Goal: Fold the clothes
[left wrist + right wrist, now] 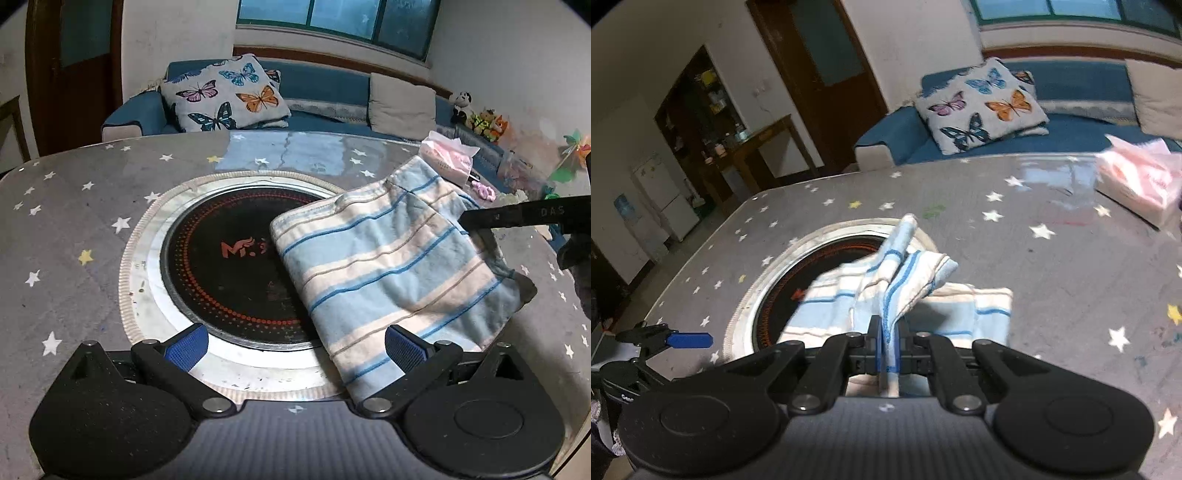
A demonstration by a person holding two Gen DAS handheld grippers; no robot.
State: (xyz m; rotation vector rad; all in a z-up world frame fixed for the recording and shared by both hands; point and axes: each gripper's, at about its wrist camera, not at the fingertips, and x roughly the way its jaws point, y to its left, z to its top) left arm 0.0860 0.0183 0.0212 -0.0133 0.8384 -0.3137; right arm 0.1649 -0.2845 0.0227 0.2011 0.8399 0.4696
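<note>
The striped cloth [399, 273], pale blue and white with thin darker blue and tan lines, lay on the worktop [74, 229], which was covered in a grey sheet printed with small white and yellow stars. The cloth was already doubled over on itself and sat partly over the round black cooking plate [229, 273] set into the worktop, covering that plate's right side; the plate carried a ring of orange dots and orange lettering and was edged by a pale metal rim [147, 258]. The left gripper [295, 343] hovered low at the near edge of the plate with its jaws wide apart, one blue pad [186, 349] over the metal rim and the other over the near part of the cloth, neither visibly closing on anything. The right gripper [886, 350] had its jaws pressed together on a bunched edge of the cloth, which rose from between the blue pads in a rumpled, lifted fold above the flat layer beneath; in the right wrist view that fold was somewhat blurred. In the left wrist view, a black finger of the right gripper reached in from the right to the cloth's far right corner. A pink tissue pack [448, 157] lay on the far right of the worktop, apart from the cloth. Beyond the worktop stood a blue sofa [321, 83] with a butterfly cushion [225, 94].
</note>
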